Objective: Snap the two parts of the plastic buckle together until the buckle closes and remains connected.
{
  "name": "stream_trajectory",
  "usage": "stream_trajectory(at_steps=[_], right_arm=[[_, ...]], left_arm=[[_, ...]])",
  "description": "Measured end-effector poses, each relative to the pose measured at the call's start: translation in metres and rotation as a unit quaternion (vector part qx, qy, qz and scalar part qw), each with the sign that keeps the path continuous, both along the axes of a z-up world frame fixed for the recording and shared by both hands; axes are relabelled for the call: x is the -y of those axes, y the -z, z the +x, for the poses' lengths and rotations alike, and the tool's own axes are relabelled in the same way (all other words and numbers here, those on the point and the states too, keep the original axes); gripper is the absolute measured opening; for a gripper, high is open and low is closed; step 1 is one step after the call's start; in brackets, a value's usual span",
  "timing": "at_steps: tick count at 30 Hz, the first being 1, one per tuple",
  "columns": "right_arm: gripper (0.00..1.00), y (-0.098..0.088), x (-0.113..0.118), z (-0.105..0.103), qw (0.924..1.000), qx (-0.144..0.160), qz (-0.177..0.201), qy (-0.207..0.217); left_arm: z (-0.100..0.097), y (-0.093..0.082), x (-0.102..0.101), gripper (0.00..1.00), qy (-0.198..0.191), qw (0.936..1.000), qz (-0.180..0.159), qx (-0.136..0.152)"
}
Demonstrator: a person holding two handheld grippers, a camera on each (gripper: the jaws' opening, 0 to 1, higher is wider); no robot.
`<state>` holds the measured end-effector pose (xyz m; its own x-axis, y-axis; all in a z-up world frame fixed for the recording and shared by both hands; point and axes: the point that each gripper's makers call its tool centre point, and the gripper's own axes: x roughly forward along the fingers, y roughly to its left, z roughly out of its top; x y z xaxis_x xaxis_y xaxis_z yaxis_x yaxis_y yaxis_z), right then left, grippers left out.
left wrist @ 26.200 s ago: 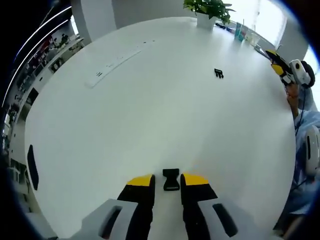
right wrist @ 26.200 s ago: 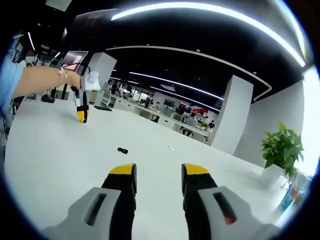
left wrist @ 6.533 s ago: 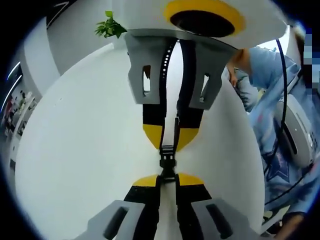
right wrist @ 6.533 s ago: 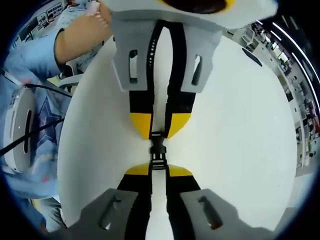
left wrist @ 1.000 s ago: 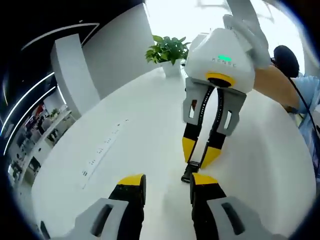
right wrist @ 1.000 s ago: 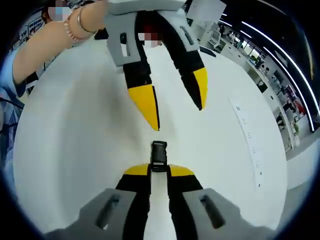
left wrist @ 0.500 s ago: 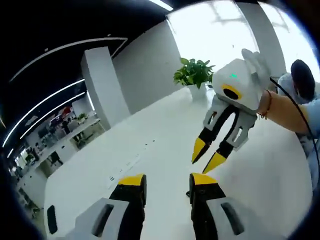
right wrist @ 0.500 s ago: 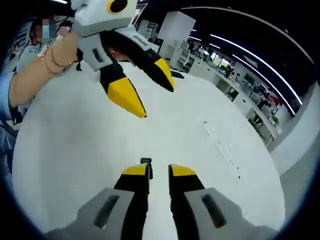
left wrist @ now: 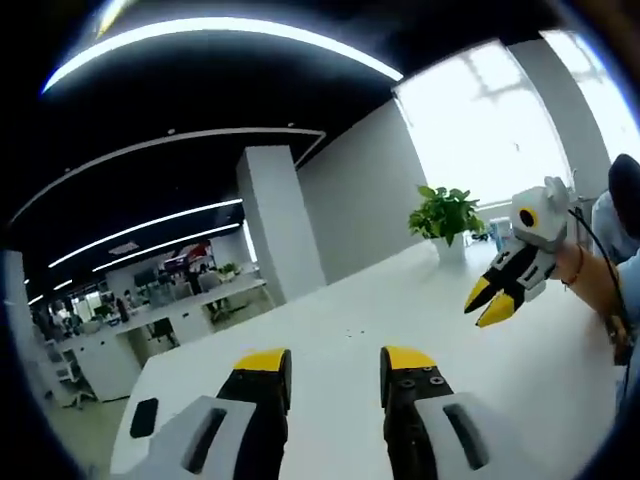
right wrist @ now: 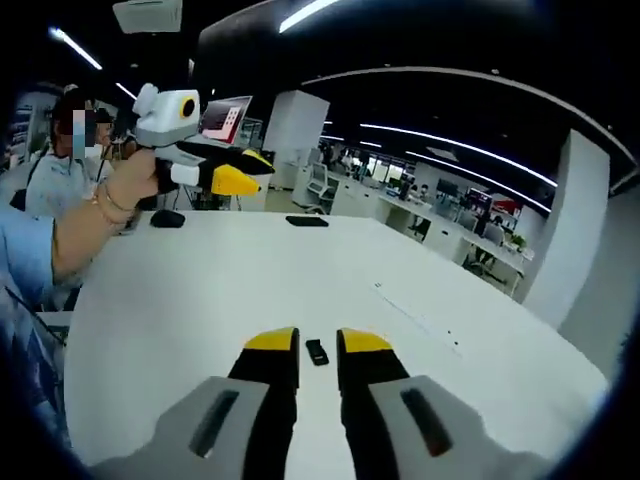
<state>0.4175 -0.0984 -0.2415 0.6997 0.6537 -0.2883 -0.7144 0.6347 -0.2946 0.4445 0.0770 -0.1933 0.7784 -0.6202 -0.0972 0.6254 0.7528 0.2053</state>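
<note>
The black plastic buckle [right wrist: 317, 352] lies on the white table [right wrist: 200, 300] as one small piece, seen through the gap just beyond my right gripper's tips. My right gripper [right wrist: 318, 345] hovers above it, jaws a narrow gap apart with nothing between them. In the left gripper view that same right gripper [left wrist: 489, 303] hangs in the air at the right, held by a hand. My left gripper [left wrist: 335, 362] is raised high with its jaws wide apart and empty. In the right gripper view the left gripper [right wrist: 240, 172] is up at the top left, well away from the buckle.
A potted plant [left wrist: 445, 212] stands at the table's far end. A flat black object [left wrist: 143, 417] lies near the left edge. A black mouse [right wrist: 167, 218] and a dark slab [right wrist: 306, 221] sit at the far side. The person's sleeve [right wrist: 25, 255] is at the left.
Both grippers have lifted and drawn apart, away from the table. The buckle stays on the table, and it has shifted from beside the right gripper's left jaw into the gap between the tips.
</note>
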Motion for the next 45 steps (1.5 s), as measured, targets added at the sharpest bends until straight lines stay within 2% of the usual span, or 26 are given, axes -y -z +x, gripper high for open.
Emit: stream_trajectory(at_steps=[2, 7, 12, 15, 19, 22, 24, 27, 31, 35, 40, 45], right_arm=[[0.14, -0.005, 0.005, -0.011, 1.0000, 0.007, 0.006, 0.000], [0.17, -0.025, 0.036, -0.025, 0.9962, 0.073, 0.016, 0.045], [0.19, -0.031, 0.064, -0.036, 0.9914, 0.090, 0.056, 0.076], [0.21, -0.027, 0.082, -0.043, 0.9878, 0.105, 0.059, 0.099], [0.22, -0.029, 0.098, -0.054, 0.9808, 0.129, 0.092, 0.115], [0.25, -0.026, 0.110, -0.063, 0.9765, 0.145, 0.099, 0.125], [0.24, -0.023, 0.122, -0.072, 0.9695, 0.168, 0.109, 0.141], [0.24, -0.013, 0.142, -0.082, 0.9598, 0.184, 0.127, 0.171], [0.25, -0.007, 0.154, -0.086, 0.9536, 0.191, 0.143, 0.184], [0.24, 0.001, 0.168, -0.082, 0.9459, 0.190, 0.159, 0.209], [0.28, 0.012, 0.176, -0.080, 0.9460, 0.181, 0.136, 0.232], [0.28, 0.014, 0.181, -0.082, 0.9441, 0.180, 0.140, 0.238]], left_arm=[[-0.010, 0.003, -0.008, 0.37, -0.006, 1.0000, -0.004, 0.000], [-0.030, 0.001, -0.037, 0.39, -0.042, 0.9982, -0.030, 0.030], [-0.044, 0.002, -0.059, 0.43, -0.073, 0.9949, -0.048, 0.050], [-0.053, 0.013, -0.066, 0.43, -0.085, 0.9936, -0.049, 0.055], [-0.058, 0.026, -0.076, 0.43, -0.115, 0.9895, -0.054, 0.069], [-0.062, 0.038, -0.081, 0.45, -0.125, 0.9878, -0.065, 0.065], [-0.066, 0.048, -0.085, 0.47, -0.138, 0.9852, -0.080, 0.063], [-0.071, 0.062, -0.090, 0.47, -0.156, 0.9831, -0.076, 0.057], [-0.079, 0.071, -0.099, 0.47, -0.179, 0.9780, -0.087, 0.063], [-0.078, 0.074, -0.104, 0.47, -0.191, 0.9766, -0.067, 0.071], [-0.076, 0.078, -0.104, 0.47, -0.191, 0.9764, -0.069, 0.073], [-0.076, 0.082, -0.100, 0.48, -0.188, 0.9779, -0.057, 0.072]])
